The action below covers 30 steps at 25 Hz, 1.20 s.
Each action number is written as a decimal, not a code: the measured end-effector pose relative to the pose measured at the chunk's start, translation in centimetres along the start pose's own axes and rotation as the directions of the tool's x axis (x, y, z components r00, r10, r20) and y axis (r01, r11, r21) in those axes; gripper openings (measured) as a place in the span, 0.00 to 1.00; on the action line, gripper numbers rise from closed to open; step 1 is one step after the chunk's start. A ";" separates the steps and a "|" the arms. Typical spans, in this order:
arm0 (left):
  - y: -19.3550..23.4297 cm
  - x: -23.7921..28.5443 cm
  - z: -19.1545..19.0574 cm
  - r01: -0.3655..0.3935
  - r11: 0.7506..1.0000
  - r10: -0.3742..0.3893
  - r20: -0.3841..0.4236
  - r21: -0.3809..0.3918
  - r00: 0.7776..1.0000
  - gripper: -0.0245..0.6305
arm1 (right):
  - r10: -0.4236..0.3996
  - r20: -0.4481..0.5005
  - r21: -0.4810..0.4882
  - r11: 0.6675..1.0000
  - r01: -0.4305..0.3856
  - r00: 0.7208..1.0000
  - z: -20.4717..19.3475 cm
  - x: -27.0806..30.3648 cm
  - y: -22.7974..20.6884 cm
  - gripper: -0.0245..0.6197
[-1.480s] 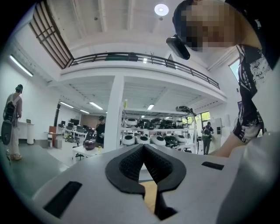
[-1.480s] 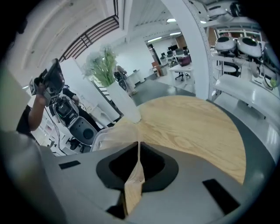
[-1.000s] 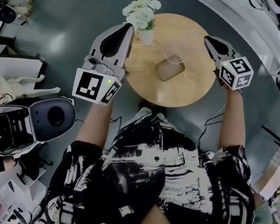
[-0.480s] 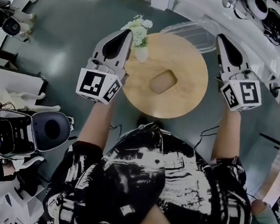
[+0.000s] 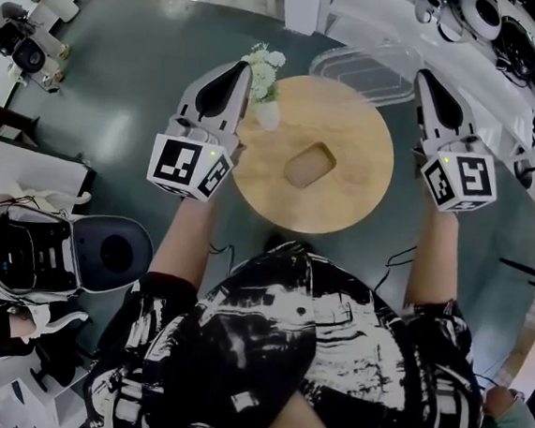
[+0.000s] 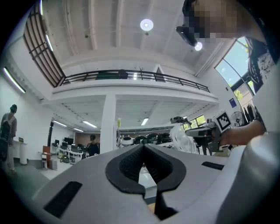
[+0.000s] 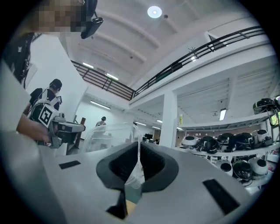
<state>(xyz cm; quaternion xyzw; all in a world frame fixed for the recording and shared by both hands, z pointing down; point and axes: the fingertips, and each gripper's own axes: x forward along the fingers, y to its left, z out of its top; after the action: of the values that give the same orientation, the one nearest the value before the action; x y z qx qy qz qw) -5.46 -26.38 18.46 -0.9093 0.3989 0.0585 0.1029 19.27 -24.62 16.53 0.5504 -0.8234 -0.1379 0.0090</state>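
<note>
Over the table (image 5: pixel 344 202), your right gripper (image 5: pixel 425 76) pinches just the thin rim of the lid (image 5: pixel 366 69) beyond the far edge, so it may slip free, while your left gripper (image 5: pixel 241 65), jaws together and empty, crowds the vase (image 5: pixel 268 115).

Bright, even ceiling light; round lamps glare overhead, fisheye bends the dark-vignetted edges, and near parts look soft.

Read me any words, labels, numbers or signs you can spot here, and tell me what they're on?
No words or numbers can be read.
Left cube, on the left gripper: black-and-white square pattern only.
Right cube, on the right gripper: the same.
Blue wall sign: too small to read.
Clear plastic lid: no print visible.
</note>
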 end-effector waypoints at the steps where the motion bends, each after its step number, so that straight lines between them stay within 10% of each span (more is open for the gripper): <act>1: -0.1 0.1 0.2 0.002 1.000 -0.002 0.000 0.001 1.000 0.04 | 0.001 0.000 0.005 1.000 -0.001 1.000 0.0 0.0 0.0 0.06; 30: -0.1 0.2 0.0 -0.006 1.000 0.006 0.000 -0.008 1.000 0.04 | 0.024 -0.006 0.052 0.998 -0.023 1.000 -1.2 0.8 0.5 0.06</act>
<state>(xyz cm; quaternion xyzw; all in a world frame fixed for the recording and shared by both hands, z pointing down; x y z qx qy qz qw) -5.28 -26.45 18.41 -0.9085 0.4015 0.0605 0.0991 18.69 -25.47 17.65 0.5413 -0.8330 -0.1143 -0.0011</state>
